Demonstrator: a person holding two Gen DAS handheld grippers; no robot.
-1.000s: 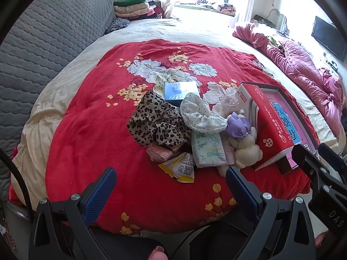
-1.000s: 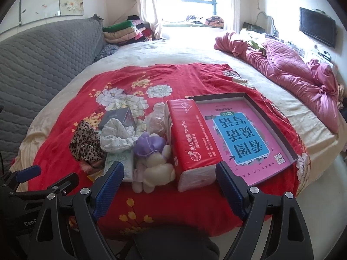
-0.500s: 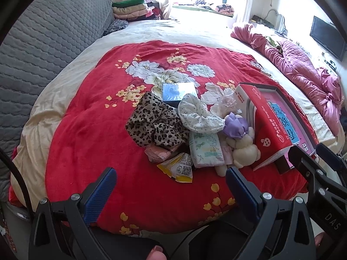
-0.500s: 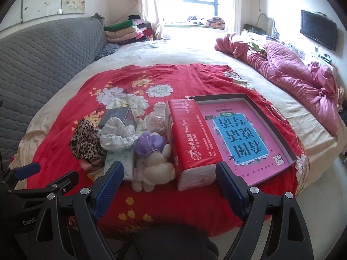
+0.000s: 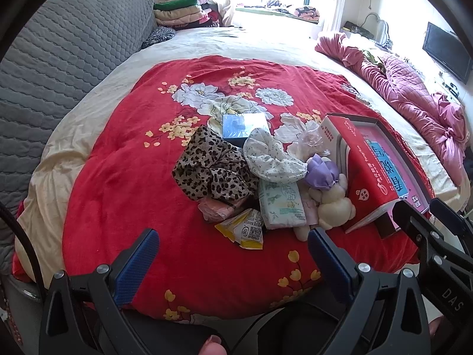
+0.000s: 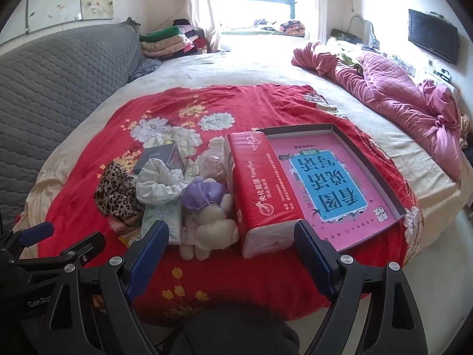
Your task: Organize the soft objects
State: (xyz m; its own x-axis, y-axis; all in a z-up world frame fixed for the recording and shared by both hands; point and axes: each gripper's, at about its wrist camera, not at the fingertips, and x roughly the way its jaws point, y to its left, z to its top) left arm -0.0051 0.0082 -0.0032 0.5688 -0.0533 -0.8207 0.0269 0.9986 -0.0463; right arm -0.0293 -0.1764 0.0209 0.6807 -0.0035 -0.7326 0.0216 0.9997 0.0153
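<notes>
Left wrist view: left gripper (image 5: 233, 254) gapes wide, empty, near the blanket's (image 5: 124, 195) edge. Right gripper (image 6: 232, 245) likewise (nothing held). Soft items, including leopard cloth (image 5: 212, 168) and plush toy (image 6: 212, 222), lie heaped left of the pink tray (image 6: 384, 177), presumably awaiting sorting into it.

Plush red blanket (image 5: 124, 177) (matt, fleecy) under a glossy plastic-wrapped tissue pack (image 6: 260, 189) and fuzzy toy rabbit (image 6: 212, 227).
</notes>
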